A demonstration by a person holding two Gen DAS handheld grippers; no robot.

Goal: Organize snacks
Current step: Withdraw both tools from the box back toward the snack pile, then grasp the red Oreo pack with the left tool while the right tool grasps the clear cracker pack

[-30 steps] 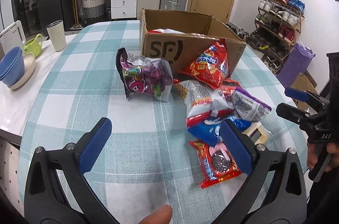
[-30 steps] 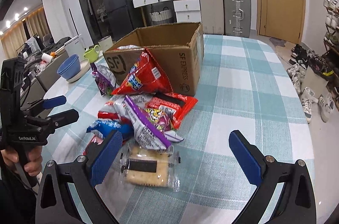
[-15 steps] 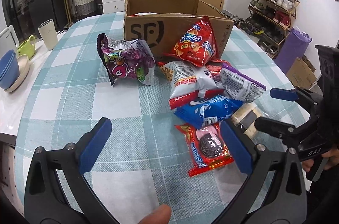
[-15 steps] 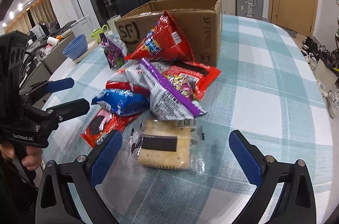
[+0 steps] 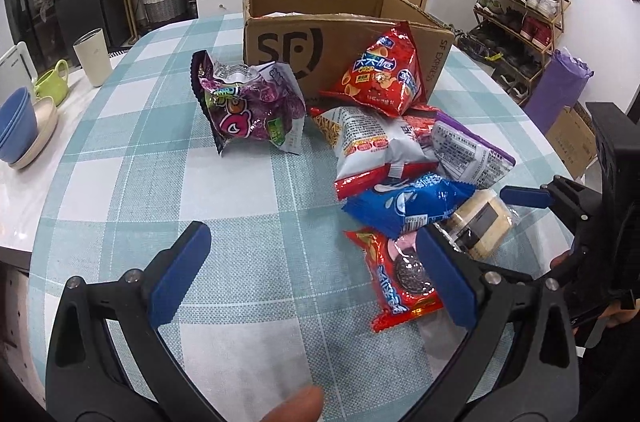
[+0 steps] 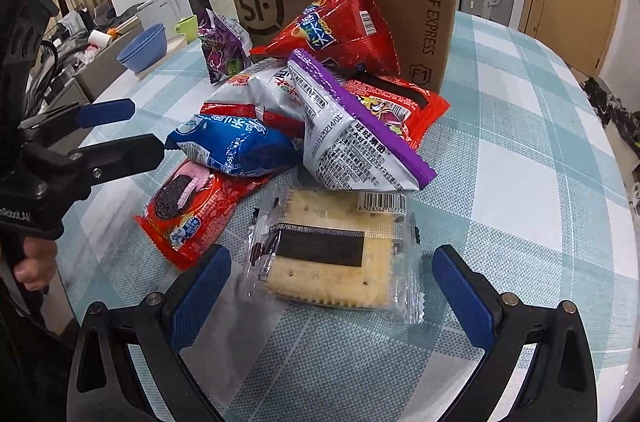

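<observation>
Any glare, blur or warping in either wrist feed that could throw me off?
Left wrist view: sharp, strong fisheye bowing at the table edge, dark vignette corners, glare on the red chip bag. Right wrist view: same warping, shine on the clear cracker wrapper, slight blur near the jaws.

The left claw (image 5: 312,276) is wide open above the table (image 5: 132,178). Snack bags (image 5: 400,150) lie piled beside a cardboard box (image 5: 320,34). The right claw (image 5: 532,218) waits nearby, also open.
</observation>
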